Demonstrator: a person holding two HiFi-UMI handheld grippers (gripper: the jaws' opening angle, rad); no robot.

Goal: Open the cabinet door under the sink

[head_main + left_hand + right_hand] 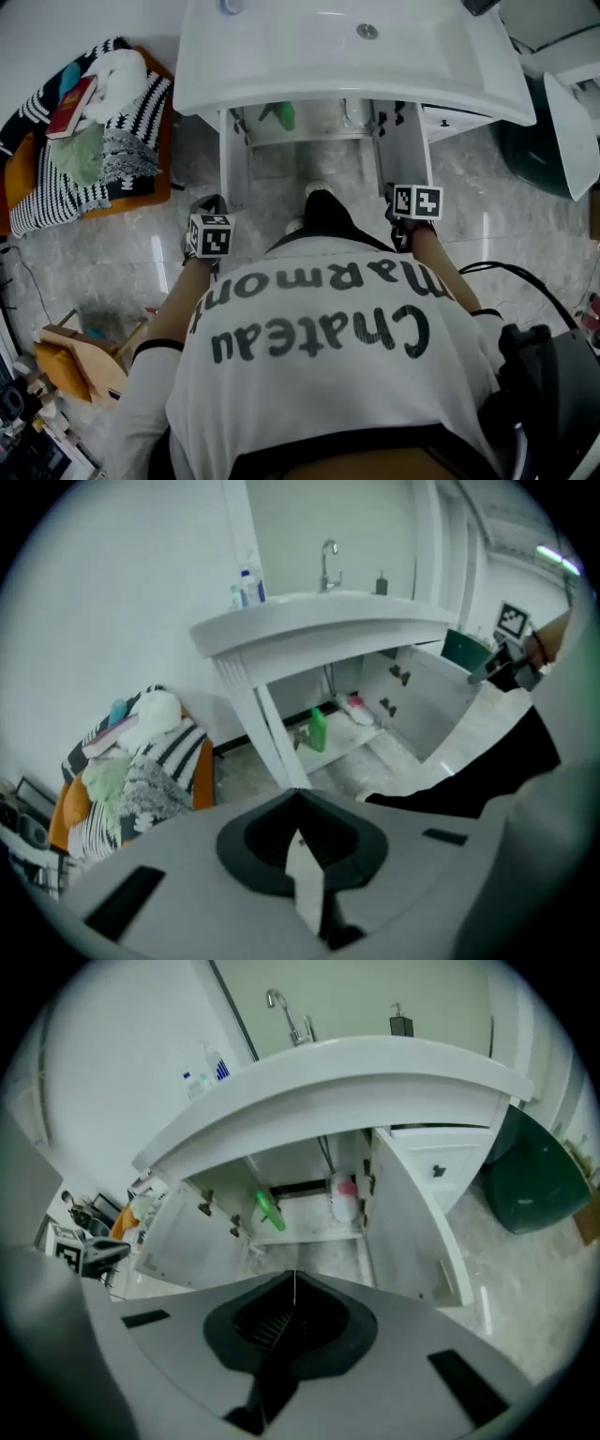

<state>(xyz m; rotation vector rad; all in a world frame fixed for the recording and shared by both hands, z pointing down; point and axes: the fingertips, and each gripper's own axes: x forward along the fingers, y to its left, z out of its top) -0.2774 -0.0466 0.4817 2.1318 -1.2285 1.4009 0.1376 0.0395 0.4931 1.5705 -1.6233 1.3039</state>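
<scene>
The white cabinet under the sink basin (pixel 281 66) stands with both doors swung out: the left door (pixel 178 1237) and the right door (pixel 408 1222). Inside on the shelf are a green bottle (pixel 270 1211) and a white and pink bottle (pixel 345 1199). My left gripper (pixel 300 841) is shut with nothing in it, held back from the left door's edge (pixel 272 733). The right gripper (pixel 294 1279) is also shut and empty, in front of the open cabinet and apart from it. In the head view the marker cubes (pixel 210 234) (pixel 417 202) sit just outside the two doors.
A heap of striped and white laundry (pixel 94 131) lies on an orange seat at the left. A dark green bin (pixel 530 1180) stands to the right of the cabinet. Wooden pieces (pixel 80 361) are on the floor at lower left, black cables (pixel 525 277) at right.
</scene>
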